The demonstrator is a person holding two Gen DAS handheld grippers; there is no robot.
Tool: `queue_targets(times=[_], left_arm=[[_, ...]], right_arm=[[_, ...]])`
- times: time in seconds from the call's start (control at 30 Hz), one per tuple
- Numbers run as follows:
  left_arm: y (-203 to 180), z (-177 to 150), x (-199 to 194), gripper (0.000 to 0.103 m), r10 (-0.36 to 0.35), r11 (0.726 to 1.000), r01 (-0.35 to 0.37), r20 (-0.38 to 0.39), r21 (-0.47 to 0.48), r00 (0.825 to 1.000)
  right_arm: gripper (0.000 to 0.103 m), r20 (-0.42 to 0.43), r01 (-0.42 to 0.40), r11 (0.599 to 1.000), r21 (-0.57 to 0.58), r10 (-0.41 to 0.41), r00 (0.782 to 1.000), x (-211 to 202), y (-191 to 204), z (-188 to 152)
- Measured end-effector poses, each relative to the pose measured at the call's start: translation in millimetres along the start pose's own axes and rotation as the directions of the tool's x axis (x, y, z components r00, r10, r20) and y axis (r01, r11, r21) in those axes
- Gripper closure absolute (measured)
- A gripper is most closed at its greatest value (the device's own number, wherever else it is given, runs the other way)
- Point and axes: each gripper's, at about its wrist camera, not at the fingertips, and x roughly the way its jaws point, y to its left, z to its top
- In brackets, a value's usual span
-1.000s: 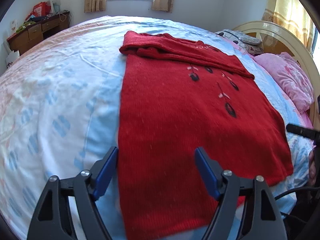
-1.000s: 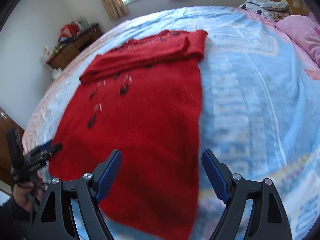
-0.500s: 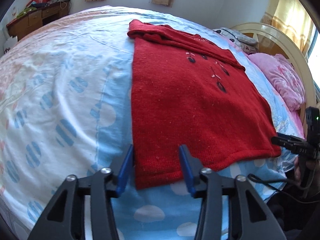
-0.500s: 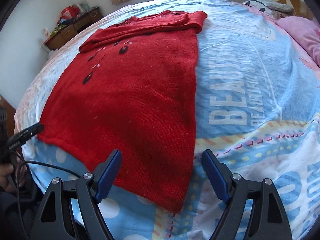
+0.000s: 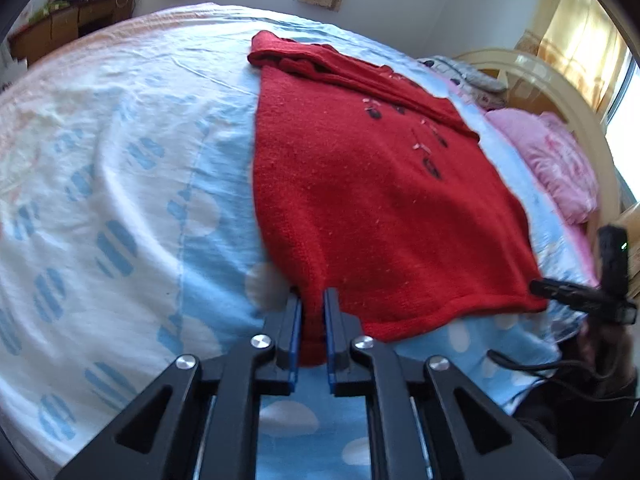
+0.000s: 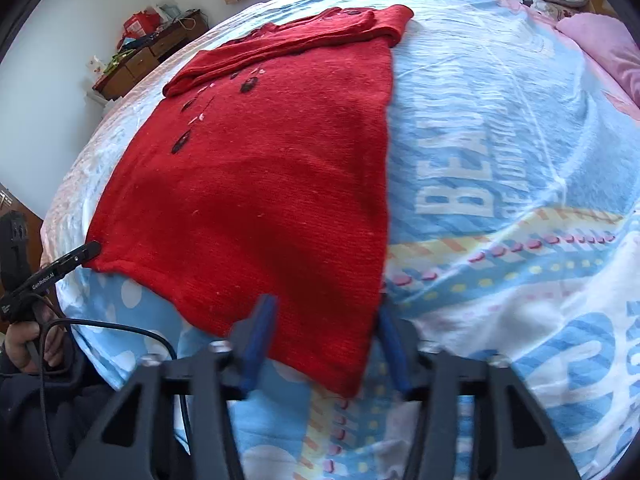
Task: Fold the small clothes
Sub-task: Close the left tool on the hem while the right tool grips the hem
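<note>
A wide bed (image 5: 100,184) under a smooth blue-and-white printed sheet, much of it bare. One red knitted sweater (image 5: 360,184) lies flat near the bed's front edge, sleeves folded across its top. Left gripper (image 5: 311,304) is clamped on the hem's corner. Right gripper (image 6: 324,316), blurred, has been closing around the opposite hem corner.
</note>
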Motion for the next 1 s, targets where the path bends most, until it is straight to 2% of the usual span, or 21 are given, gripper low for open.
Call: queue_targets(times=[0.07, 0.17, 0.27, 0.47, 0.53, 0.6, 0.67, 0.8, 1.0], left_arm=[[2, -1, 2, 0.093, -0.021, 1.0, 0.021, -0.004, -0.013, 1.0], [3, -1, 1, 0.093, -0.033, 0.999, 0.033, 0.0, -0.019, 0.999], [6, -1, 3, 0.093, -0.047, 0.998, 0.047, -0.002, -0.03, 0.999], [11, 6, -2, 0.093, -0.11, 0.992, 0.11, 0.011, -0.056, 0.994], [13, 7, -4, 0.094, -0.11, 0.993, 0.11, 0.014, -0.052, 0.994], [12, 10, -9, 0.094, -0.128, 0.991, 0.129, 0.03, -0.04, 0.991], [10, 16, -17, 0.094, -0.137, 0.99, 0.139, 0.062, -0.019, 0.989], [8, 36, -37, 0.094, -0.19, 0.982, 0.189, 0.139, 0.015, 0.972], [8, 70, -45, 0.094, -0.246, 0.969, 0.248, 0.208, 0.017, 0.947]], right_arm=[[0.096, 0.003, -0.058, 0.997, 0.041, 0.058, 0.998, -1, -7, 0], [0.095, -0.005, -0.078, 0.995, 0.06, 0.078, 0.997, 0, -11, 0], [0.095, -0.022, -0.064, 0.996, 0.068, 0.065, 0.998, 5, -11, 1], [0.095, -0.02, -0.051, 0.999, 0.012, 0.051, 0.998, 3, -2, -1], [0.097, 0.022, -0.07, 0.998, -0.002, 0.07, 0.997, -4, 1, 2], [0.098, 0.083, -0.128, 0.992, 0.013, 0.127, 0.988, -17, -3, 4], [0.098, 0.163, -0.176, 0.984, 0.021, 0.171, 0.972, -33, -6, 10], [0.098, 0.286, -0.249, 0.967, 0.045, 0.227, 0.931, -59, -13, 16], [0.098, 0.359, -0.248, 0.968, 0.026, 0.222, 0.906, -78, -6, 34]])
